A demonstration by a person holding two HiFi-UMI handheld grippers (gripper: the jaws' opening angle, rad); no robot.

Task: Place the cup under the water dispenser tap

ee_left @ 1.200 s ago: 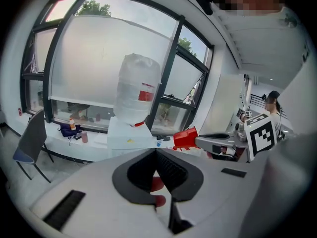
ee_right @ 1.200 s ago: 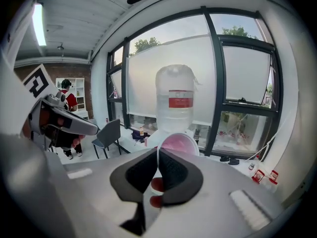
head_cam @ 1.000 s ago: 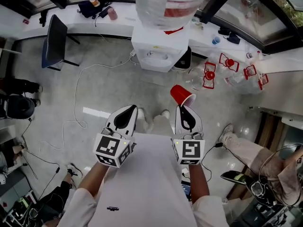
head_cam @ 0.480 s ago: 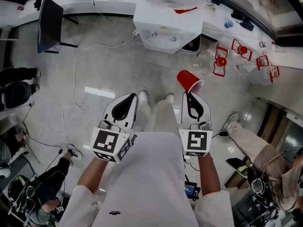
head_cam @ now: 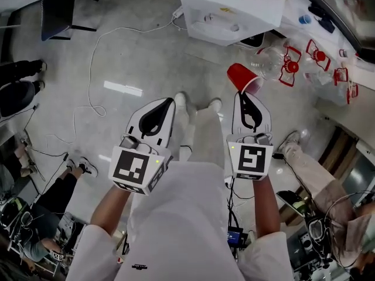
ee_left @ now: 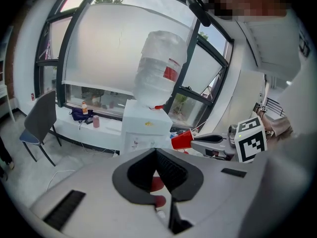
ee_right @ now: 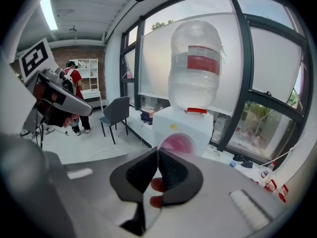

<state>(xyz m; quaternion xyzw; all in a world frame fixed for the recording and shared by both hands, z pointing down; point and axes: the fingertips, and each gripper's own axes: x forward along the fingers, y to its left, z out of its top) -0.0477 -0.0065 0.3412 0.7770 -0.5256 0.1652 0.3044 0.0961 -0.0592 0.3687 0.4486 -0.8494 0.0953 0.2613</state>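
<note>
A red plastic cup (head_cam: 241, 76) hangs tilted in the air, its rim pinched between the jaws of my right gripper (head_cam: 246, 94), which is shut on it. In the right gripper view the cup's pink inside (ee_right: 177, 144) shows just past the jaw tips (ee_right: 157, 150), with the white water dispenser (ee_right: 184, 124) and its big bottle (ee_right: 194, 66) straight behind it. My left gripper (head_cam: 169, 103) is level with the right one, shut and holding nothing. From the left gripper view (ee_left: 156, 150) the cup (ee_left: 182, 140) sits to the right of the dispenser (ee_left: 146, 128).
Empty water bottles with red handles (head_cam: 282, 64) lie on the floor right of the dispenser (head_cam: 231, 10). A white cable (head_cam: 92, 69) runs across the floor, and a dark chair (head_cam: 58, 3) stands at far left. Seated people are at the left (head_cam: 23, 95) and right (head_cam: 304, 168) edges.
Both grippers have come down, the cup still in the right one. In the head view the dispenser has slid up and right, and its bottle has left the frame.
</note>
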